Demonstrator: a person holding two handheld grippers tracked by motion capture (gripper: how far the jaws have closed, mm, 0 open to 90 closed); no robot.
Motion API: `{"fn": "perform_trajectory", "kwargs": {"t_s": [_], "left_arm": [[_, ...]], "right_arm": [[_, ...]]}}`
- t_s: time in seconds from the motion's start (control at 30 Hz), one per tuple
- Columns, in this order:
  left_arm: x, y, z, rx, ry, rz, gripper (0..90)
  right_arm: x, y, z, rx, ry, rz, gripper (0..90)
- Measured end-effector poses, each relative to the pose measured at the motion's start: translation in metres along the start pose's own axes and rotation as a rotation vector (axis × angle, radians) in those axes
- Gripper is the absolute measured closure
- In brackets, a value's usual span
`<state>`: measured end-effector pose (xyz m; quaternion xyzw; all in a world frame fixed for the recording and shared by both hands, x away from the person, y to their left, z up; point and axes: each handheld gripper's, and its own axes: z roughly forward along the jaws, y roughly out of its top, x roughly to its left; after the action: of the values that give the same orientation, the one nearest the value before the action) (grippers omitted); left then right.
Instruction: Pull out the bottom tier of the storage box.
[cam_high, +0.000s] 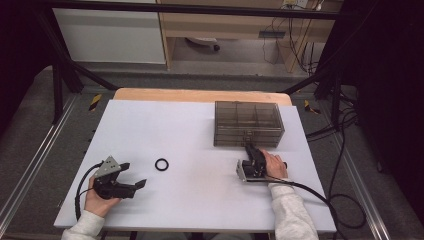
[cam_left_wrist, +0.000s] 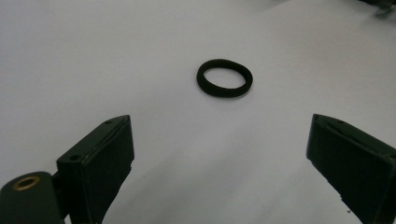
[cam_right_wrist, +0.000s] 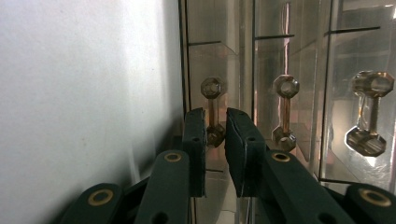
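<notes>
A smoky clear drawer box (cam_high: 247, 122) stands at the back right of the white table top (cam_high: 190, 125). My right gripper (cam_high: 251, 151) reaches its front, turned on its side. In the right gripper view its jaws (cam_right_wrist: 215, 123) are shut on the lower knob of the drawer handle (cam_right_wrist: 212, 91) closest to the table. A small black ring (cam_high: 161, 164) lies flat at the front left. My left gripper (cam_high: 134, 174) rests just left of the ring, open and pointing at it. In the left gripper view the ring (cam_left_wrist: 224, 78) lies ahead of the wide-apart jaws (cam_left_wrist: 219, 154), which hold nothing.
Two more drawer handles (cam_right_wrist: 286, 112) (cam_right_wrist: 371, 114) sit beside the gripped one. A cable (cam_high: 320, 197) trails from the right gripper over the table's right front edge. A wooden strip (cam_high: 200, 95) borders the back, with dark frame bars beyond.
</notes>
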<state>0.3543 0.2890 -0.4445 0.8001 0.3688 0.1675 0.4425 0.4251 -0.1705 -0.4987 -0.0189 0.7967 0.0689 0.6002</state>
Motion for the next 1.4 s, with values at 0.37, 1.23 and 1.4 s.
{"fn": "perform_trajectory", "kwargs": {"t_s": [0.37,1.23,1.4], "left_arm": [[0.0,0.0,0.0,-0.003,-0.003,-0.002,7.3],[0.0,0.001,-0.001,-0.007,-0.003,0.0,7.3],[0.0,0.001,-0.001,-0.007,-0.003,0.001,7.4]], "right_arm": [[-0.002,-0.001,0.0,-0.007,0.009,0.009,79.0],[0.0,0.001,-0.01,-0.007,0.023,0.02,78.4],[-0.003,0.0,-0.013,-0.018,0.005,0.028,67.4]]}}
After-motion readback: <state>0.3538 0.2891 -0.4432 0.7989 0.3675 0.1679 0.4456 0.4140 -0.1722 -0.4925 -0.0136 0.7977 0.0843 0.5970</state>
